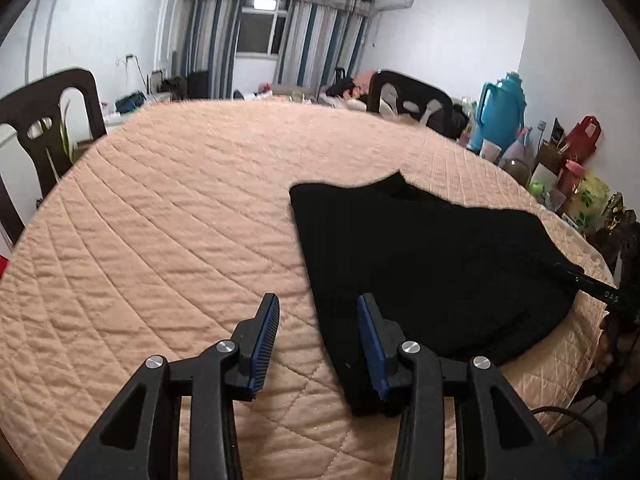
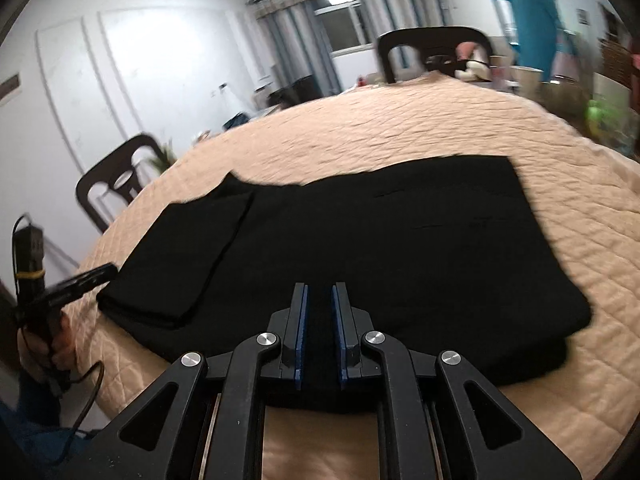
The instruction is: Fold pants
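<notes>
The black pants [image 2: 360,248] lie folded flat on the round counter [image 1: 160,220], which wears a quilted peach cover. The left hand-held gripper [image 1: 318,320] hangs with fingers wide apart at the fabric's 7 o'clock corner, likely ready to pinch. The right hand-held gripper [image 2: 319,308] stands narrowly parted above the near hem; the teal thermos [image 1: 502,112] stands at 2 o'clock.

We see the pants [image 1: 432,264] as matt black cloth, soft and lint-free, lying on a surface [image 1: 168,216] covered in peach quilted fabric with a faint sheen and stitched diamond ridges. Our left gripper [image 1: 318,316] is matt black plastic with shiny metal screw heads; its fingers [image 1: 268,344] carry ribbed blue rubbery pads. The thermos [image 1: 500,112] looks like glossy teal plastic.
</notes>
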